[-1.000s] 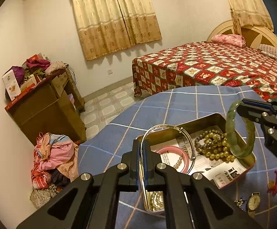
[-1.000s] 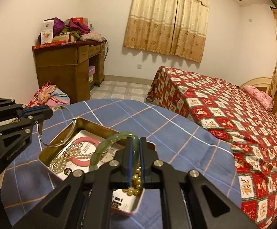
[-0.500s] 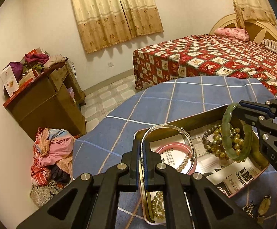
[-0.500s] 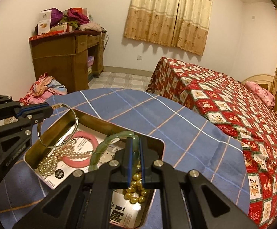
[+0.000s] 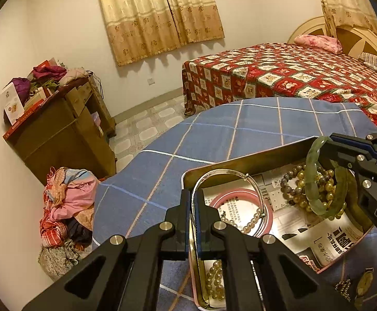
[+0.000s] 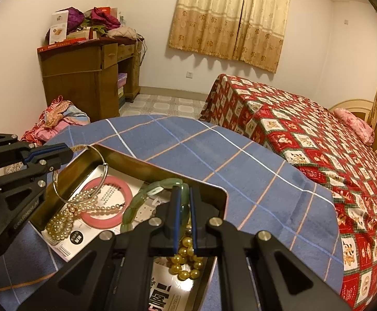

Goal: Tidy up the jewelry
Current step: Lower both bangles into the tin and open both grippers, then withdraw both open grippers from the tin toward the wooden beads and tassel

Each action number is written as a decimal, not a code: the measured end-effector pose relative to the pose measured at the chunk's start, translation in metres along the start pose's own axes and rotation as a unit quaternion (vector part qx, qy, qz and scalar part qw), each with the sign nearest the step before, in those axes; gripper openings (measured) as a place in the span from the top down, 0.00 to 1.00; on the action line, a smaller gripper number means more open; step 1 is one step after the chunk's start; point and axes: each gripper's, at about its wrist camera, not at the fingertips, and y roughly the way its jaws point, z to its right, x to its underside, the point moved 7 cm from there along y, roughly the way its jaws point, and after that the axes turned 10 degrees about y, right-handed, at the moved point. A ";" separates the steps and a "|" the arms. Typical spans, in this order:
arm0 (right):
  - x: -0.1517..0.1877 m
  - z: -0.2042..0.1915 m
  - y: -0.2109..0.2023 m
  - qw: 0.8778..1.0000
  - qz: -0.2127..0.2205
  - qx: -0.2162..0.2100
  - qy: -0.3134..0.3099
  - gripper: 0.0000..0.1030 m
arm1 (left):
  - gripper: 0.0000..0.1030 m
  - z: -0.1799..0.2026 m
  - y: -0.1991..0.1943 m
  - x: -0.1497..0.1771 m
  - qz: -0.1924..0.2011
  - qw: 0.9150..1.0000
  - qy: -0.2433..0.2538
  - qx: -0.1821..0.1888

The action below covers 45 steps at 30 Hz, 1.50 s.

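Green bangle (image 5: 315, 181) pinched in right tool (image 6: 183, 197), silver bangle (image 5: 230, 178) in left tool (image 5: 194, 202), over tin (image 5: 240, 162).

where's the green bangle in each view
Left wrist view: green bangle at the right edge, pinched by the right tongs, hanging over the tin.
Right wrist view: green bangle at bottom centre, clamped in the right tongs.
Shared landmark: the pink bangle lying in the tin.
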 end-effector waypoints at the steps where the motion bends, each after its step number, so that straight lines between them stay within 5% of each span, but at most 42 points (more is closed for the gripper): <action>1: 0.000 0.000 0.001 1.000 -0.001 0.001 0.002 0.91 | 0.97 0.000 0.001 0.000 -0.002 1.000 0.000 0.001; 5: 0.004 0.003 0.005 1.000 -0.009 -0.007 0.012 0.84 | 0.94 -0.001 0.002 0.002 -0.007 1.000 -0.005 0.003; 7: 0.006 0.005 0.005 1.000 -0.010 -0.009 0.015 0.71 | 0.91 0.000 0.001 0.002 -0.009 1.000 -0.002 0.002; 8: 0.006 0.006 0.004 1.000 -0.009 -0.009 0.017 0.67 | 0.80 0.000 -0.001 0.002 -0.010 1.000 0.000 -0.001; 10: 0.008 0.008 -0.001 1.000 -0.006 -0.007 0.021 0.47 | 0.40 -0.002 -0.007 0.002 -0.005 1.000 -0.001 -0.014; 11: 0.009 0.010 -0.004 1.000 -0.004 -0.005 0.023 0.46 | 0.20 -0.004 -0.014 0.002 0.006 1.000 -0.003 -0.025; 22: 0.040 0.037 -0.054 0.998 -0.010 0.016 0.061 0.39 | 0.19 0.004 -0.063 0.047 0.002 1.000 -0.025 -0.011; 29: 0.089 0.047 -0.087 0.997 -0.020 0.029 0.076 0.36 | 0.19 0.031 -0.097 0.098 -0.014 0.998 -0.049 0.026; 35: 0.120 0.054 -0.094 0.994 -0.031 0.039 0.098 0.36 | 0.19 0.055 -0.111 0.100 -0.009 0.997 -0.047 0.053; 45: 0.127 0.070 -0.098 0.992 -0.017 0.064 0.111 0.30 | 0.17 0.092 -0.094 0.108 -0.030 0.999 0.006 0.040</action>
